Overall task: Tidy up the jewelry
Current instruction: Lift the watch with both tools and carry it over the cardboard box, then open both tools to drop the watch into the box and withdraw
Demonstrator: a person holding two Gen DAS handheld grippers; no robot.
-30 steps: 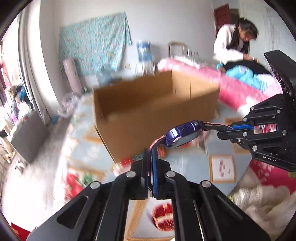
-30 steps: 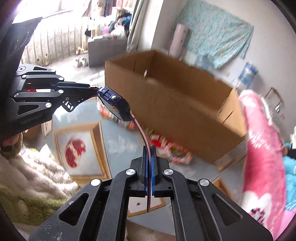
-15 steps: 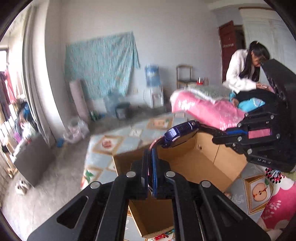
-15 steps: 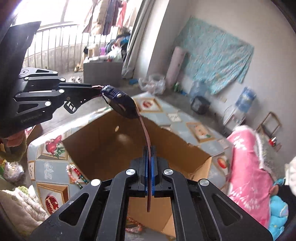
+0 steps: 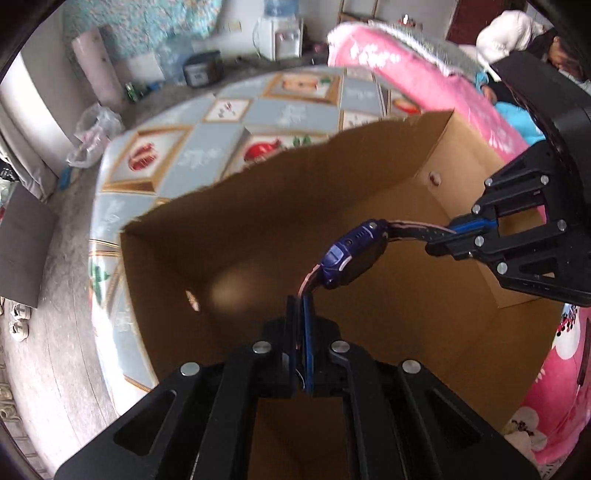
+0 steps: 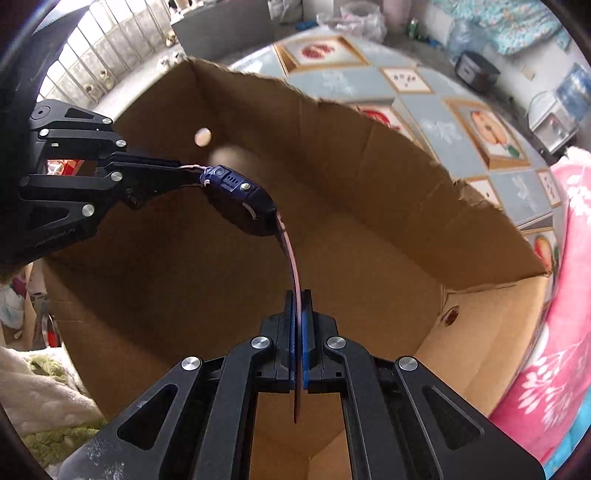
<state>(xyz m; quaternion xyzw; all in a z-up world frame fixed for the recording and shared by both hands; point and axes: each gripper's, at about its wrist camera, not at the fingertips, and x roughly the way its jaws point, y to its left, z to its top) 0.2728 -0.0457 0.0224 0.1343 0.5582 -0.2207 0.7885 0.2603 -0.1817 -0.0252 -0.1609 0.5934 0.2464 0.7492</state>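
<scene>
A dark blue watch (image 5: 354, 254) with a pink strap hangs stretched between both grippers, above the open cardboard box (image 5: 258, 206). My left gripper (image 5: 301, 302) is shut on one strap end, at the bottom of the left wrist view. The right gripper (image 5: 439, 240) comes in from the right, shut on the other strap end. In the right wrist view the watch (image 6: 240, 199) sits up and left of my right gripper (image 6: 299, 295), whose pads pinch the long strap. The left gripper (image 6: 177, 173) holds the short end from the left. Both point down into the box (image 6: 332, 155), and what shows of its bottom is bare.
The box stands on a table with a fruit-patterned cloth (image 5: 207, 155). A pink blanket (image 5: 406, 74) lies to the right, and a person (image 5: 517, 29) bends over it at the top right. A fluffy white and green cloth (image 6: 44, 398) lies beside the box.
Both grippers carried the watch from in front of the box to above its open top, and both views tipped downward into the box. The grips on the strap are unchanged.
</scene>
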